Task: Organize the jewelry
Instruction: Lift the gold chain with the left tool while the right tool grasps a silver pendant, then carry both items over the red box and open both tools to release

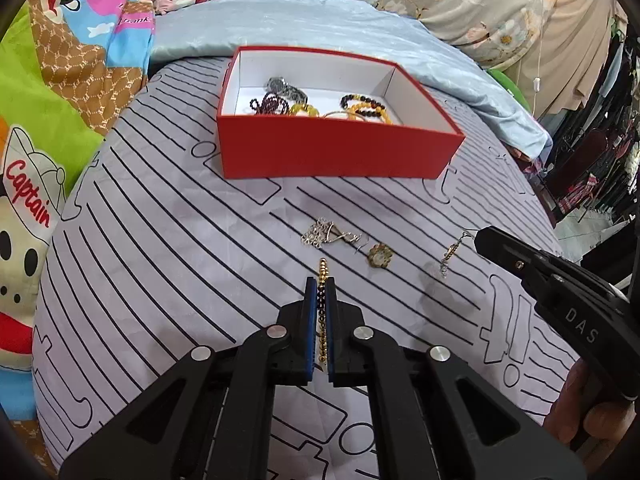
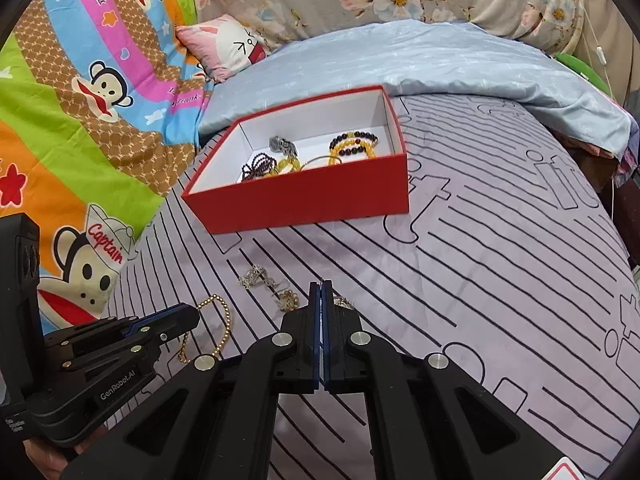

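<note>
Where the left wrist view begins at its lower edge, the left gripper (image 1: 320,282) has its blue-padded jaws nearly closed on a gold bead chain (image 1: 322,272), whose loop trails onto the sheet in the lower left of the right wrist view, beside the lettering "GenRobot.AI" on that tool's body. At the right edge of the left view the right gripper (image 1: 480,238), marked "DAS", pinches the hook of a dangling earring (image 1: 450,254) lifted just above the cloth; in its own view its jaws are pressed together with only a thin wire showing at the tips. Just beyond the left jaws, mid-frame, lie a silver chain tangle (image 1: 320,232) and, just right of it, a round gold flower piece (image 1: 380,256) on the pale lined bedsheet (image 1: 160,240). Farther up, centre frame, stands the open red box (image 1: 340,152) with a white interior, holding a metal watch (image 1: 284,86), a dark purple bead string (image 1: 268,105) and amber-and-dark bead bracelets (image 1: 364,106). At the left edge, the cartoon monkey blanket (image 1: 36,184) reads "Captain", and "Paul Frank" near the top of the right view.
</note>
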